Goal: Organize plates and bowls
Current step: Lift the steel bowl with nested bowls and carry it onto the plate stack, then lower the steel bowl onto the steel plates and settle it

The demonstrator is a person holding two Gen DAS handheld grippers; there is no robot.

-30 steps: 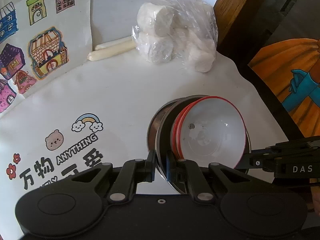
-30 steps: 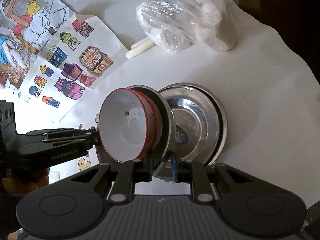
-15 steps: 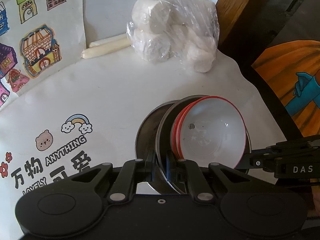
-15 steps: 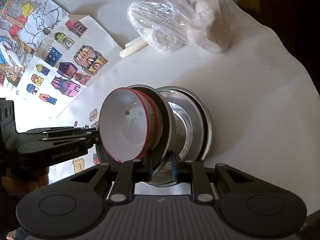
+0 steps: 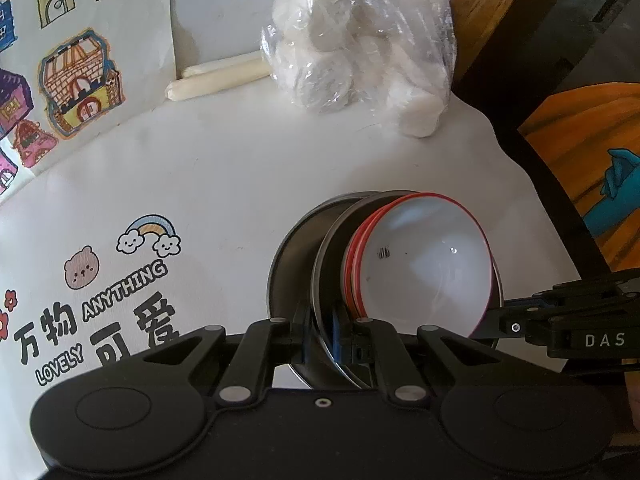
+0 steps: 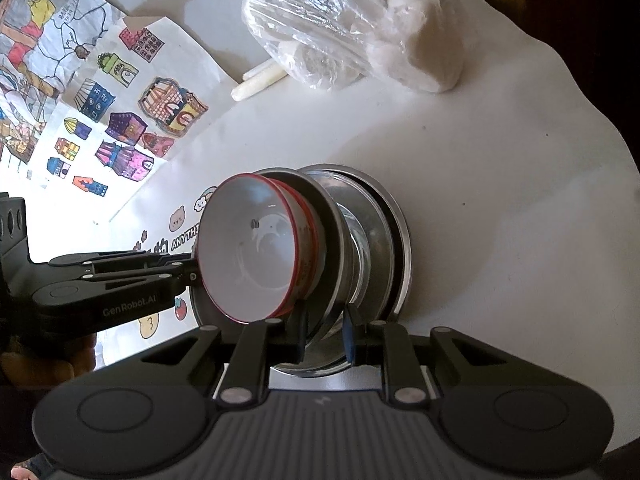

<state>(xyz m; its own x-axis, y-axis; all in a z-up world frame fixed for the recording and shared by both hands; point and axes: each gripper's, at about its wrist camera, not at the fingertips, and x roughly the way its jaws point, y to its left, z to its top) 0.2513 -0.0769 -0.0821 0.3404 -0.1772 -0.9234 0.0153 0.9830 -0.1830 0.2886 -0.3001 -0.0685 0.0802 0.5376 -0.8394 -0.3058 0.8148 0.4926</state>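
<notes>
Left tool [image 5: 320,334]: its fingers are pressed together on the near rim of a steel plate [image 5: 326,280]. It holds the plate tilted, nearly on edge, above the surface.
Right tool [image 6: 323,334]: its fingers stand narrow and grip the same steel plate at its near edge. In the left wrist view this tool [image 5: 490,326] comes in from the right and meets the plate's rim behind the bowls.
Steel plate: carried by both tools together, one at each side. It carries the bowls on its upper face.
Bowls [image 6: 256,248]: white inside with a red rim, nested one in the other. At least two red rims show. They lie in the tilted plate and open toward the left tool side.
Second steel plate [image 6: 376,240]: it lies flat on the surface, directly under and behind the carried plate. Whether the two plates touch, I cannot tell.
Surface [image 5: 248,176]: covered with a white cloth that has cartoon prints and words.
Plastic bag [image 5: 360,52]: clear, full of white round pieces. It rests at the far side of the surface, well apart from the plates.
White sticks [image 5: 220,80]: two, lying side by side just left of the bag.
Coloured drawings [image 6: 120,120]: sheets with little houses, at the left part of the surface.
</notes>
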